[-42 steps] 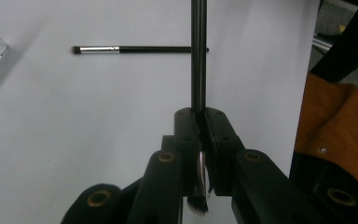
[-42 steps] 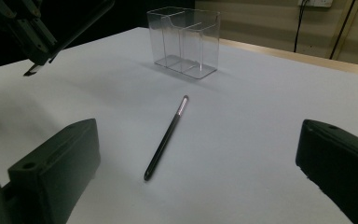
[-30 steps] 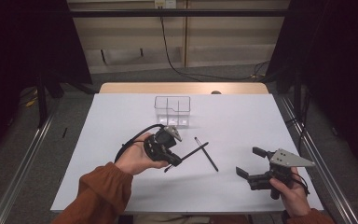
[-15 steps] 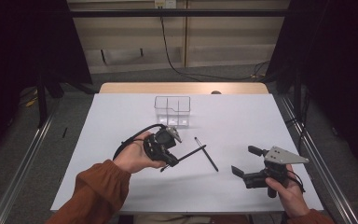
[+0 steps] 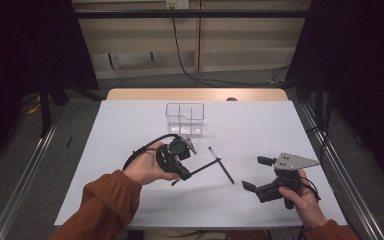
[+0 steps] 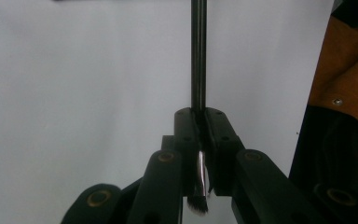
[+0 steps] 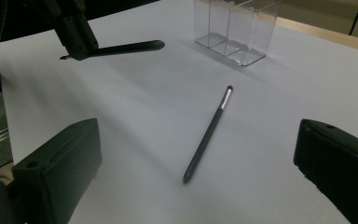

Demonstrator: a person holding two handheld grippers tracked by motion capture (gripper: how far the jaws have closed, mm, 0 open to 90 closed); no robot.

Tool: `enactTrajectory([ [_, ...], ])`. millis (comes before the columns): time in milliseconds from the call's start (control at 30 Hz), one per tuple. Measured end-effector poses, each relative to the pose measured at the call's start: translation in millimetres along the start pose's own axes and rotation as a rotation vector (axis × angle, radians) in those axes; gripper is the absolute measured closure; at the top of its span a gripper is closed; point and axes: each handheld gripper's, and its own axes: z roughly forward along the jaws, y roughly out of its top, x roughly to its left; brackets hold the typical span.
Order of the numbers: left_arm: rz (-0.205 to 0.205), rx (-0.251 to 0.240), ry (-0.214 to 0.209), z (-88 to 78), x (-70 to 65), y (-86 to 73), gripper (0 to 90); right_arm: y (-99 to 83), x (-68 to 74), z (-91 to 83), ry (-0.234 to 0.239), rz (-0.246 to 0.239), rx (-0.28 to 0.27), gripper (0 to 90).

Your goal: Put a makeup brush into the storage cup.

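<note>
Now, starting at nine o'clock on the white table (image 5: 130, 125), I am gripping a thin black brush (image 6: 198, 70) with my left gripper (image 5: 182, 172); its jaws are clamping tight on the brush near the bristle end, and the handle is sticking out toward three o'clock, just above the sheet. Just past its tip, a second black brush (image 5: 221, 165) is lying flat on the table, pointing from eleven to five o'clock. At twelve o'clock, a clear divided organizer (image 5: 185, 119) is standing upright. Over at four o'clock, my right gripper (image 5: 260, 174) is hovering with its jaws spread wide, holding nothing and facing the lying brush.
</note>
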Motion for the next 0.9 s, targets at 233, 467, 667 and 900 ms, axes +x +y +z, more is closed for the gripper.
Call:
enactTrajectory([
  [233, 0.017, 0.049, -0.001, 8.2, -3.3, 2.9, 84.4, 7.6, 0.1, 9.1, 0.071, 0.006, 0.078, 0.7],
  [467, 0.027, 0.082, -0.008, 10.8, -2.3, 3.0, 84.4, 16.4, 0.2, 16.2, 0.110, -0.015, 0.127, 0.7],
  [667, 0.027, 0.095, -0.006, 13.3, -1.8, 2.7, 84.4, 26.2, 4.7, 25.1, 0.176, -0.061, 0.200, 0.8],
  [900, 0.031, 0.097, 0.003, 12.9, -2.2, 1.6, 84.4, 39.1, 6.4, 35.3, 0.213, -0.103, 0.276, 1.2],
])
